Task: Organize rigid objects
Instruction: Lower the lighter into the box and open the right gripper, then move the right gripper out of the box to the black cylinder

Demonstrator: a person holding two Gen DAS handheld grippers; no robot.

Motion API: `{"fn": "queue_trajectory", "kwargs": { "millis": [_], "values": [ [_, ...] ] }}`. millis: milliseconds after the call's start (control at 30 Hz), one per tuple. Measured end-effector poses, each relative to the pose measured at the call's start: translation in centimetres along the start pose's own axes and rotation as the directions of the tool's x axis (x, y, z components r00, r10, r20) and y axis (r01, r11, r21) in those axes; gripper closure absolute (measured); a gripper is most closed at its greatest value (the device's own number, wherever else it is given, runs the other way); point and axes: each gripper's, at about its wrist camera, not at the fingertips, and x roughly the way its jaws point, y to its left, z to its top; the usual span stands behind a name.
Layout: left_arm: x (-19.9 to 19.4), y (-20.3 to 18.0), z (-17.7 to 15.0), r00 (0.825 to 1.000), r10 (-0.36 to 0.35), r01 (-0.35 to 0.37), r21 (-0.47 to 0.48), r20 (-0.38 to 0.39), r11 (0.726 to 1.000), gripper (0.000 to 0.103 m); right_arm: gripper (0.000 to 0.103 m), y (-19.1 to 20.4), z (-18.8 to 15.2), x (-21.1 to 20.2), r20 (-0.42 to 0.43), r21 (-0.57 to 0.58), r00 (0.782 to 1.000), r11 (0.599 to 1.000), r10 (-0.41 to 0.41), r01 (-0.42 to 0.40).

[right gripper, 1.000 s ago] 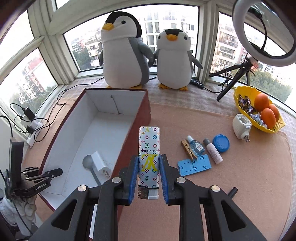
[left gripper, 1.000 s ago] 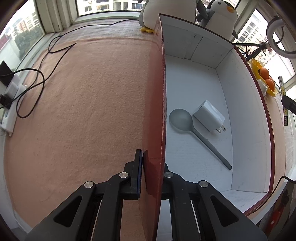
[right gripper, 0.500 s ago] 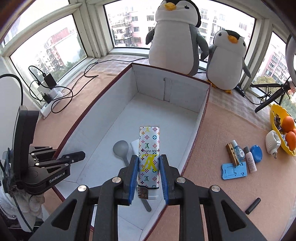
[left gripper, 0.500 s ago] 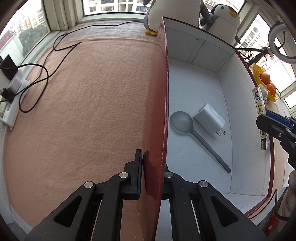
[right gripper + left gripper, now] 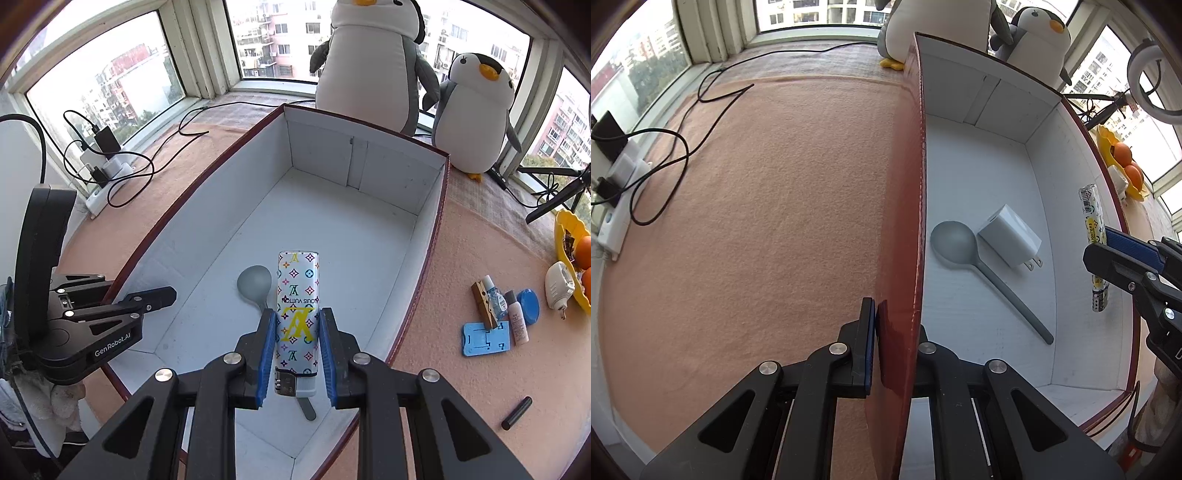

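Lighter (image 5: 297, 317) clamped in right tongs (image 5: 297, 350) over box (image 5: 430, 236), hiding white charger (image 5: 1010, 236) & part of spoon (image 5: 255, 284); left tongs (image 5: 895, 332) pinch box wall.

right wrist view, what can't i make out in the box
- White wall charger: hidden behind the patterned lighter in the right wrist view.
- Grey spoon: handle mostly behind lighter and right gripper.
- Left gripper: inner finger hidden by the red box wall.
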Motion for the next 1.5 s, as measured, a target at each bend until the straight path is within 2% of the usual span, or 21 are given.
{"fn": "queue_trajectory", "kwargs": {
  "millis": [67,133,200,367,567,767,967,1200,1367,1500],
  "values": [
    [0.0,0.0,0.0,1.0,0.0,0.0,0.0,-0.001,1.0,0.097,0.078,0.1,0.0,-0.1,0.006,-0.002,1.0,1.0,-0.002,0.002],
    [0.0,0.0,0.0,1.0,0.001,-0.001,0.001,-0.001,1.0,0.096,0.066,0.1,0.1,-0.3,0.018,-0.001,1.0,1.0,-0.001,0.001],
    [0.0,-0.1,0.1,1.0,0.002,-0.002,0.001,-0.001,1.0,0.096,0.049,0.2,0.1,-0.6,0.033,-0.002,0.999,1.0,-0.006,0.006],
    [0.0,-0.1,0.0,1.0,0.003,-0.003,0.002,-0.002,1.0,0.097,0.04,0.1,0.1,-0.8,0.043,0.003,0.999,1.0,-0.021,0.02],
    [0.0,-0.4,0.1,1.0,0.01,-0.01,0.012,-0.007,1.0,0.097,0.039,-0.9,-0.2,-1.3,0.057,0.04,0.998,0.999,-0.033,0.031],
    [0.2,-0.7,0.2,1.0,0.013,-0.012,0.033,-0.021,0.999,0.096,0.039,-2.3,-0.6,-2.5,0.091,0.102,0.996,0.995,0.015,-0.024],
    [0.3,-0.8,0.2,0.999,0.015,-0.013,0.05,-0.031,0.999,0.096,0.039,-4.0,-1.3,-5.3,0.175,0.167,0.981,0.98,0.08,-0.11],
    [0.3,-1.1,0.5,0.999,0.018,-0.015,0.063,-0.044,0.998,0.096,0.039,-8.7,-2.7,-7.8,0.213,0.289,0.977,0.956,-0.01,-0.053],
    [0.3,-1.1,0.6,0.999,0.015,-0.011,0.066,-0.051,0.998,0.096,0.039,-14.2,-5.4,-7.9,0.158,0.416,0.979,0.908,-0.126,0.049],
    [0.3,-1.1,0.6,0.999,0.013,-0.009,0.069,-0.053,0.998,0.096,0.039,-18.9,-8.2,-7.2,0.089,0.517,0.977,0.848,-0.192,0.119]
  ]
}}
